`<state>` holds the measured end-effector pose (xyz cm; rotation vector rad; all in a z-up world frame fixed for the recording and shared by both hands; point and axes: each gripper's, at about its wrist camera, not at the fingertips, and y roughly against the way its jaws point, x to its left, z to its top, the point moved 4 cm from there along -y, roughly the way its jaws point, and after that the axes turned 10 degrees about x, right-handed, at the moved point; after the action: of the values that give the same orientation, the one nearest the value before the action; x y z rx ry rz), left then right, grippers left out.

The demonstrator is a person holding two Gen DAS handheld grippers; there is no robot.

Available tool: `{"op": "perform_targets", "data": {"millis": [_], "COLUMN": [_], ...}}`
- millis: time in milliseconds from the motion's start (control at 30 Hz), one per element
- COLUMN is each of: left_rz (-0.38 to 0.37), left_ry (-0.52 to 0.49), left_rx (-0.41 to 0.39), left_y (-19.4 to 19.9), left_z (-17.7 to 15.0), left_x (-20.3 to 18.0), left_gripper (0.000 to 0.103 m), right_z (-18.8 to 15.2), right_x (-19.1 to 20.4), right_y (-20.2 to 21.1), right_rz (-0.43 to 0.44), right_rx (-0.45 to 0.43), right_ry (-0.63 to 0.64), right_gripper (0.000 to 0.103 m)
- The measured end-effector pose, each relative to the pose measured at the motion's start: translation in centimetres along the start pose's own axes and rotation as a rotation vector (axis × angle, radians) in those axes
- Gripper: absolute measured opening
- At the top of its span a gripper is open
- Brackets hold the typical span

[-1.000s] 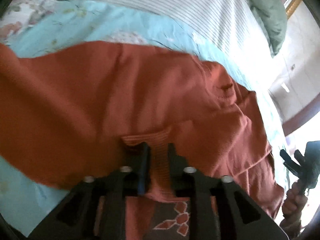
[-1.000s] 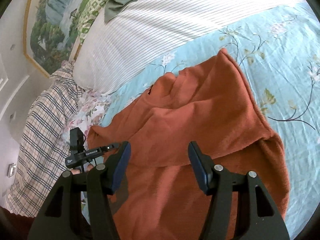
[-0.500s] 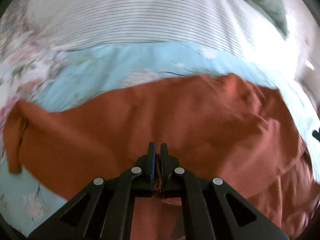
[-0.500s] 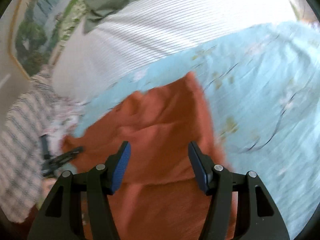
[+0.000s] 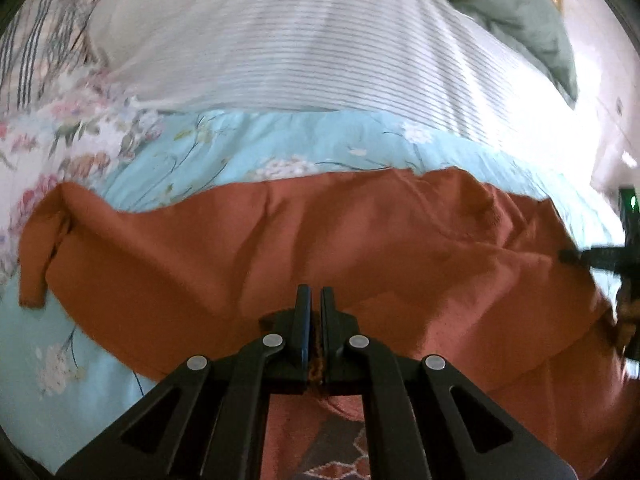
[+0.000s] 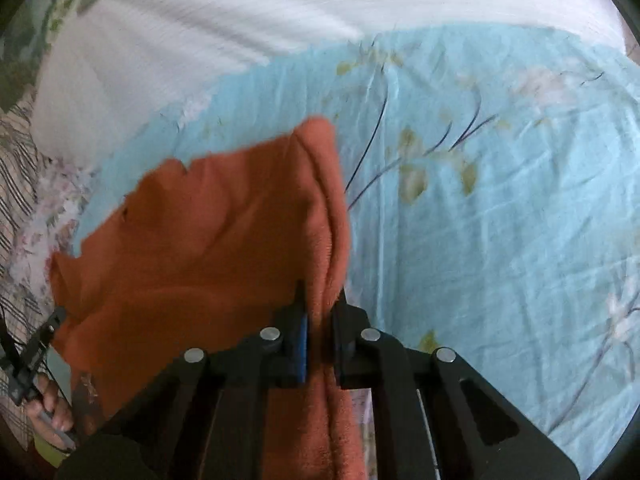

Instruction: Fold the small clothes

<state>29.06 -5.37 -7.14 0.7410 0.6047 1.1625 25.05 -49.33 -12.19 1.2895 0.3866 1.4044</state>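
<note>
Over floral bedsheet (image 6: pixel 500 220), left gripper (image 5: pixel 315 322) and right gripper (image 6: pixel 320 320) both clamped on orange garment (image 5: pixel 280 248)

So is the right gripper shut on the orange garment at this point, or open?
Shut on it. The right gripper has its jaws pinched on a ridge of the orange garment, with fabric bunched between them.
</note>
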Motion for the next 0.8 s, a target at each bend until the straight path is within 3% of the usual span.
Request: {"op": "perform_targets", "data": {"millis": [67, 233, 333, 500, 567, 600, 633, 700, 800], "left_rz": [-0.008, 0.035, 0.014, 0.002, -0.006, -0.035, -0.048, -0.037, -0.039], "left_ry": [-0.020, -0.095, -0.105, -0.084, -0.114, -0.158, -0.193, -0.268, -0.384], "left_rx": [-0.006, 0.060, 0.138, 0.143, 0.145, 0.176, 0.204, 0.231, 0.333], "left_y": [0.0, -2.2, -2.8, -1.6, -1.6, -2.1, -2.6, -3.6, -5.7], "left_z": [0.2, -0.5, -1.4, -0.2, 0.8, 1.3, 1.6, 1.9, 1.1], "left_x": [-0.5, -1.4, -1.0, 0.5, 0.0, -0.7, -1.4, -2.7, -4.3], "left_gripper": [0.003, 0.004, 0.008, 0.009, 0.022, 0.044, 0.052, 0.050, 0.051], "right_z": [-0.3, -1.0, -1.3, -2.6, -3.6, -4.1, -4.6, -5.2, -5.6], "right_x": [-1.7, -2.9, -3.0, 0.0, 1.4, 2.0, 2.5, 3.2, 3.8], "right_y": [1.1, 0.0, 1.6, 4.1, 4.3, 4.2, 3.9, 3.3, 2.7], "right_rz": [0.027, 0.024, -0.007, 0.057, 0.083, 0.096, 0.108, 0.116, 0.125], "right_rx": [-0.031, 0.018, -0.015, -0.062, -0.051, -0.037, -0.017, 0.009, 0.031], "right_ry": [-0.049, -0.091, -0.109, -0.057, -0.021, -0.006, 0.006, 0.021, 0.045], "right_gripper": [0.010, 0.013, 0.022, 0.040, 0.043, 0.045, 0.045, 0.045, 0.045]}}
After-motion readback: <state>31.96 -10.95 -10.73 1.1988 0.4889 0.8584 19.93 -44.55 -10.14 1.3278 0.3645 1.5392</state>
